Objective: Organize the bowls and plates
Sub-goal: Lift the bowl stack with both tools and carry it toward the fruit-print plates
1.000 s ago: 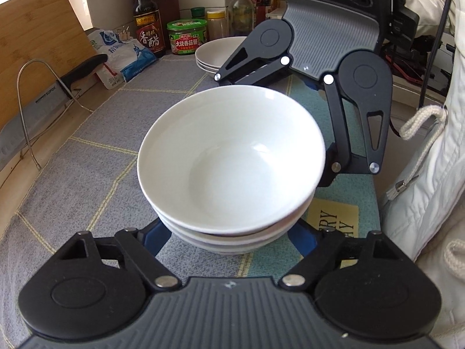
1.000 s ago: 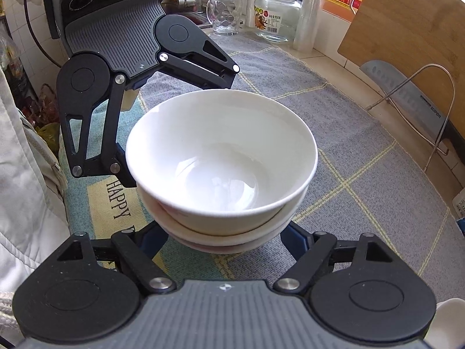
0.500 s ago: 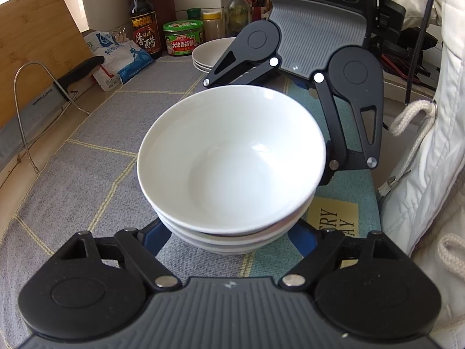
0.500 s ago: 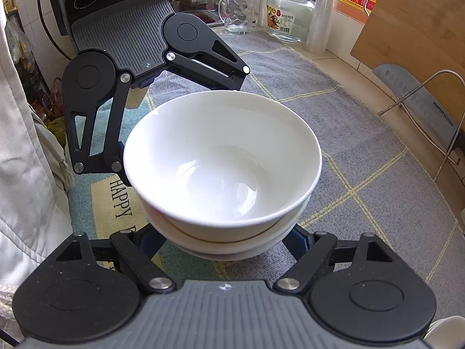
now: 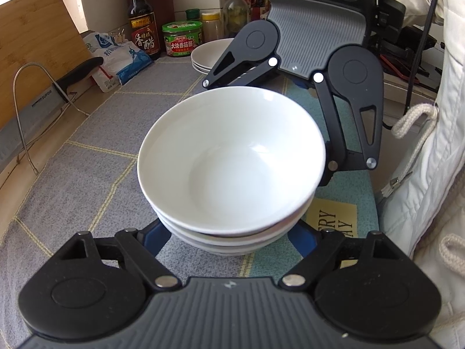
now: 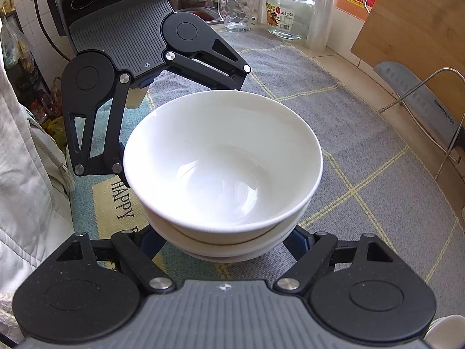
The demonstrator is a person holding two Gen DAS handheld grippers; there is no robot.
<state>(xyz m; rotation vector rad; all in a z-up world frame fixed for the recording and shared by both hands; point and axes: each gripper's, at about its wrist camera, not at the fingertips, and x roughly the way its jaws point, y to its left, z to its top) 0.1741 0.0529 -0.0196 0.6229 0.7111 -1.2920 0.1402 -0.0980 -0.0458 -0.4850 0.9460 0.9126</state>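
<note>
A stack of three white bowls (image 5: 229, 165) fills the middle of both wrist views (image 6: 223, 163). My left gripper (image 5: 229, 238) is spread wide with its blue fingers against the lowest bowl from the near side. My right gripper (image 6: 223, 241) holds the same stack from the opposite side, its fingers on the lowest bowl. Each gripper shows behind the stack in the other's view: the right one (image 5: 290, 81), the left one (image 6: 151, 87). Whether the stack rests on the grey mat (image 5: 96, 133) or hangs just above it I cannot tell. A stack of white plates (image 5: 207, 55) stands at the back.
Bottles and jars (image 5: 181, 39) and a blue-white bag (image 5: 119, 58) stand by the plates. A wooden board (image 5: 35, 58), a wire rack (image 5: 32, 96) and a cleaver (image 6: 418, 99) line the wall. A glass mug (image 6: 237, 10) and jar (image 6: 290, 14) stand at the other end. A white jacket (image 5: 430, 174) hangs past the counter edge.
The bowl stack keeps its place between both grippers. The background has shifted slightly, so the grippers and the stack moved together a little along the counter.
</note>
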